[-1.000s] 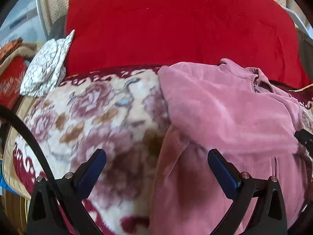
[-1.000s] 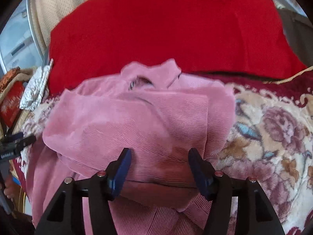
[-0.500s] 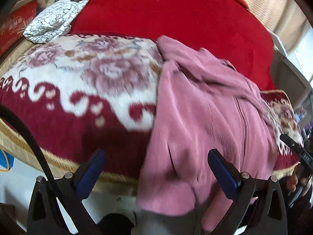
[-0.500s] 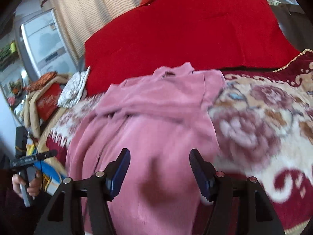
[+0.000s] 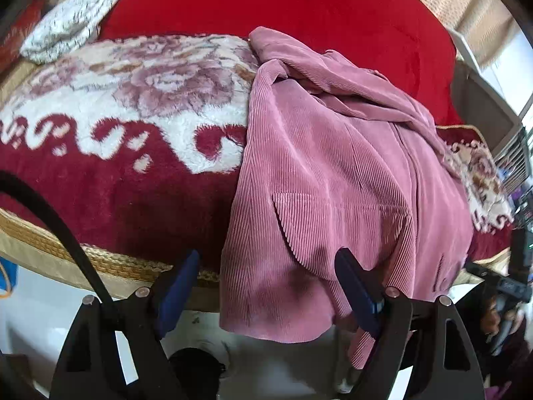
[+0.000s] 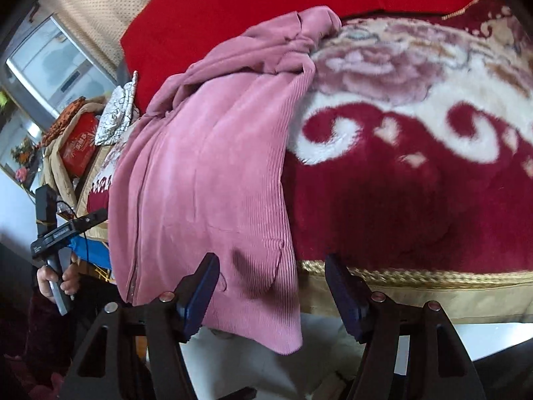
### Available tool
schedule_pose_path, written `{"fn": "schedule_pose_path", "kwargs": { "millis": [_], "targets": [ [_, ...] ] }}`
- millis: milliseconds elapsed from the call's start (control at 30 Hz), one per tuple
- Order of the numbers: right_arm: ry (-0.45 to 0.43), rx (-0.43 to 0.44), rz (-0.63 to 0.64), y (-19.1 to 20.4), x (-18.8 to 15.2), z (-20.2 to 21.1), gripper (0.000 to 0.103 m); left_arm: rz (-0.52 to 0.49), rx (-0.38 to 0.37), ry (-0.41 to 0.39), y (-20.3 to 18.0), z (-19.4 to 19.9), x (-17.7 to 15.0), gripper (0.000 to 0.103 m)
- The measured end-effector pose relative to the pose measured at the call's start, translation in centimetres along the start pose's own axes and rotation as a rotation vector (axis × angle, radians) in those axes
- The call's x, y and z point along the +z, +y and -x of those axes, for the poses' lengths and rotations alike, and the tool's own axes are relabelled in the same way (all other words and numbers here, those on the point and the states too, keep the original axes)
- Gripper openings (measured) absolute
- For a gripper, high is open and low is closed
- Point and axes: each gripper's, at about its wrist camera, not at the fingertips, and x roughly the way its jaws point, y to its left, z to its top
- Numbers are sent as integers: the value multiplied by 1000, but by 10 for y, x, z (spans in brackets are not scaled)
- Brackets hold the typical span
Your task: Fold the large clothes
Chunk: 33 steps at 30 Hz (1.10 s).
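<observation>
A pink corduroy jacket [image 5: 333,173] [image 6: 206,173] lies across a red and white floral blanket [image 5: 133,106] [image 6: 416,153]. Its collar is far back and its hem hangs over the near edge of the bed. My left gripper [image 5: 266,286] is at the hem's left corner; its jaws are closing, the fabric lies between them, and the pads are not pressing on it. My right gripper [image 6: 271,295] is at the hem's right corner; its jaws are opening around loose fabric. Each view shows the other gripper, held in a hand, at its side edge [image 6: 56,233] [image 5: 499,286].
A plain red quilt [image 5: 283,10] covers the back of the bed. A folded white patterned cloth [image 5: 70,23] lies at the far left, beside a red box [image 6: 80,146]. Gold trim [image 6: 433,276] marks the bed's near edge, and pale floor [image 5: 33,300] shows below it.
Both grippers have drawn back from over the bed to its near edge and tilted down. The hanging hem now fills the gap between each pair of jaws. The left jaws stand narrower.
</observation>
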Motion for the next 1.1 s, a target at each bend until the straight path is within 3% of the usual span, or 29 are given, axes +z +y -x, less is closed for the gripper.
{"fn": "schedule_pose_path", "kwargs": {
  "millis": [67, 133, 167, 200, 333, 367, 400, 467, 633, 667, 700, 733, 767, 933, 967, 1000, 1067, 1100],
  "targets": [
    [2, 24, -4, 2, 2, -8, 72, 10, -23, 24, 4, -6, 2, 83],
    [-1, 26, 11, 9, 1, -14, 72, 8, -59, 35, 3, -7, -1, 61],
    [-5, 39, 20, 13, 1, -15, 72, -4, -71, 47, 1, -8, -2, 40],
    [8, 92, 24, 16, -1, -16, 71, -14, -67, 46, 0, -7, -4, 36],
    [14, 182, 100, 38, -3, -15, 70, -51, -59, 33, -5, -4, -6, 36],
    [14, 175, 108, 40, -3, -16, 70, -52, -44, 31, -5, -3, -5, 43],
    [23, 150, 104, 40, -4, -20, 70, -48, -27, 37, -4, -4, -5, 63],
    [52, 113, 76, 35, -3, -30, 71, -30, -23, 52, -3, -7, -5, 76],
    [111, 116, 55, 41, -9, -48, 71, -51, -64, 119, -6, -17, -11, 76],
    [119, 113, 63, 44, -10, -52, 70, -41, -61, 155, -5, -24, -13, 68],
    [118, 109, 64, 47, -11, -53, 63, -36, -60, 173, -4, -27, -14, 41],
    [105, 111, 66, 48, -13, -53, 37, -32, -56, 185, -2, -29, -15, 26],
    [94, 116, 74, 50, -13, -52, 25, -16, -75, 190, 0, -29, -15, 10],
    [39, 205, 48, 54, -10, -40, 22, -22, -149, 151, -1, -18, -13, 9],
    [54, 196, 38, 52, -10, -44, 26, -22, -159, 155, -2, -18, -12, 15],
    [86, 190, 4, 47, -11, -52, 26, -20, -170, 167, -2, -19, -13, 30],
    [143, 206, -63, 40, -11, -63, 29, -9, -190, 192, -7, -24, -12, 52],
    [169, 206, -90, 39, -12, -70, 34, -9, -195, 199, -8, -26, -13, 51]
  ]
}}
